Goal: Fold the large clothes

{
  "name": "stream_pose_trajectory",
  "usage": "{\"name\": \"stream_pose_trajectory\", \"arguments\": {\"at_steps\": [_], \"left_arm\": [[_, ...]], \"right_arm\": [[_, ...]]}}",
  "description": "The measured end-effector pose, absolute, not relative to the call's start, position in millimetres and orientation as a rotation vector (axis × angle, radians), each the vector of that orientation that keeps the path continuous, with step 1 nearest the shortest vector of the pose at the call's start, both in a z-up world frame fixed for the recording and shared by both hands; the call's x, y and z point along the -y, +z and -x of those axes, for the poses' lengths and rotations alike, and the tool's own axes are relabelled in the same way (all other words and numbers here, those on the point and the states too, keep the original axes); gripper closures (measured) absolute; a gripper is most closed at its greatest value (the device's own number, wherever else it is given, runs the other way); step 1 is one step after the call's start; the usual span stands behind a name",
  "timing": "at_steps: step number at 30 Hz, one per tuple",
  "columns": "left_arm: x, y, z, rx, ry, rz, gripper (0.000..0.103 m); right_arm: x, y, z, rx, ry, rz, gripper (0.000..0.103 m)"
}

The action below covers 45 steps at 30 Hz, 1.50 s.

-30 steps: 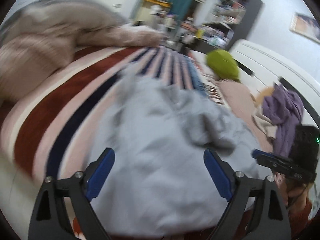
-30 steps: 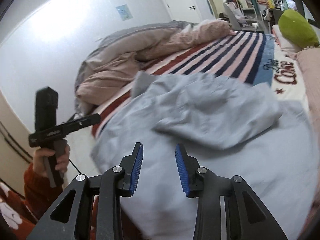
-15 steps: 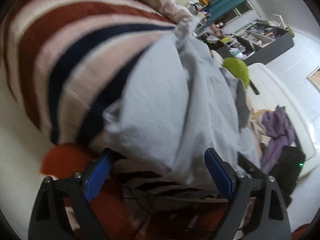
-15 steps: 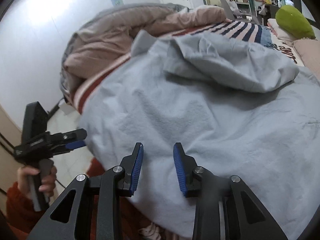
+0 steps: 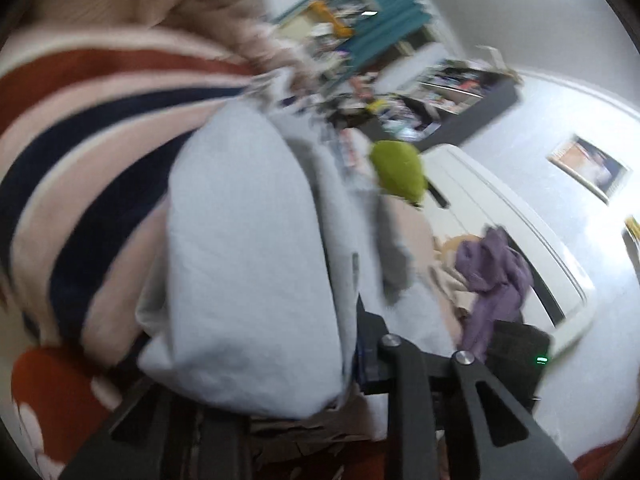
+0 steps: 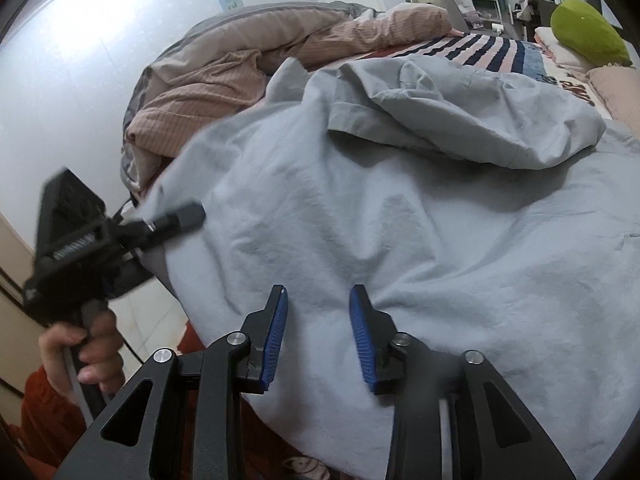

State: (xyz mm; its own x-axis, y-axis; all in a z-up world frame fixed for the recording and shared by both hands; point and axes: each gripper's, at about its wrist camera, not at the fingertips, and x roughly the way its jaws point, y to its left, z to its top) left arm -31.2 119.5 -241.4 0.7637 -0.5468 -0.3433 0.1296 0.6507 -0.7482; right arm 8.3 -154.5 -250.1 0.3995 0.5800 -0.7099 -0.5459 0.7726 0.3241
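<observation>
A: Where's the garment?
B: Big pale grey-blue cotton garment [image 6: 400,208] spread over the bed with the red, navy and pink striped cover [image 5: 80,128], near edge hanging off the side, one flap folded back on top.

A: Left gripper [image 5: 256,360]?
B: At the garment's left corner, jaws closing, cloth bunched between them and covering the pads. Looks gripped. A hand [image 6: 86,348] holds its handle.

A: Right gripper [image 6: 316,336]?
B: Blue ribbed pads [image 6: 274,336] a narrow gap apart, opening slightly. They sit over the near hem; can't tell whether cloth is pinched.

A: Anything else?
B: Lime green pillow [image 6: 584,36] at the bed's far end, crumpled pink duvet [image 6: 240,76] beside the wall, purple cloth [image 5: 496,276] by the white headboard [image 5: 516,240].
</observation>
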Motion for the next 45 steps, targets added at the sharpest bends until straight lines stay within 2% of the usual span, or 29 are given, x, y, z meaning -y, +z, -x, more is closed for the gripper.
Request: {"name": "stream_pose_trajectory", "arguments": {"at_steps": [4,8,15,17,19,21,23,29,33,34,36,37,38,40,42,44,45], "left_arm": [[-77.6,-196.2,15.1,-0.546,-0.539,0.632,0.082],[-14.1,-166.5,-8.2,-0.567,-0.646,0.425,0.082],[44.9,-186.3,-46.3,-0.692,-0.817,0.414,0.079],[55.0,-195.0,-53.0,-0.724,-0.827,0.399,0.078],[64.1,-202.0,-58.3,-0.747,-0.847,0.393,0.076],[72.9,-204.1,-62.6,-0.751,-0.855,0.375,0.075],[78.6,-205.2,-68.0,-0.751,-0.859,0.358,0.075],[60.3,-209.8,-63.8,-0.737,-0.873,0.371,0.075],[48.3,-216.5,-49.2,-0.721,-0.87,0.362,0.075],[49.4,-218.3,-46.3,-0.718,-0.866,0.36,0.075],[46.6,-219.3,-39.8,-0.707,-0.853,0.35,0.074],[45.5,-218.8,-38.7,-0.703,-0.851,0.347,0.073],[42.4,-217.7,-37.3,-0.701,-0.858,0.352,0.067],[33.5,-210.6,-31.4,-0.692,-0.917,0.377,0.053],[21.0,-194.7,-20.2,-0.65,-1.004,0.403,0.027],[9.2,-175.1,-8.3,-0.598,-1.044,0.402,0.018],[3.5,-164.9,-3.6,-0.576,-1.049,0.393,0.018]], "right_arm": [[158.2,-251.2,-9.8,-0.911,0.73,-0.072,0.075],[175.6,-250.0,-10.5,-0.899,0.752,-0.149,0.08],[276.3,-230.6,-8.0,-0.868,0.673,-0.313,0.077],[316.4,-215.3,-10.4,-0.819,0.605,-0.348,0.063],[342.0,-198.1,-15.6,-0.775,0.567,-0.34,0.056],[354.5,-180.1,-24.6,-0.76,0.576,-0.328,0.042],[354.7,-165.1,-40.6,-0.769,0.649,-0.347,0.022],[288.3,-147.6,-103.0,-0.964,0.827,-0.364,0.016],[219.6,-152.0,-131.4,-1.121,0.858,-0.098,0.015],[204.8,-155.5,-135.2,-1.152,0.856,-0.05,0.018],[178.3,-162.8,-135.3,-1.182,0.841,0.068,0.052],[168.0,-164.1,-130.6,-1.158,0.801,0.169,0.089],[159.1,-164.0,-128.2,-1.125,0.781,0.247,0.091],[159.2,-158.1,-122.2,-1.098,0.786,0.224,0.095],[165.7,-139.9,-108.1,-1.01,0.793,0.203,0.097],[181.6,-122.7,-96.7,-0.933,0.796,0.161,0.1],[195.3,-112.6,-88.9,-0.892,0.791,0.114,0.1]]}}
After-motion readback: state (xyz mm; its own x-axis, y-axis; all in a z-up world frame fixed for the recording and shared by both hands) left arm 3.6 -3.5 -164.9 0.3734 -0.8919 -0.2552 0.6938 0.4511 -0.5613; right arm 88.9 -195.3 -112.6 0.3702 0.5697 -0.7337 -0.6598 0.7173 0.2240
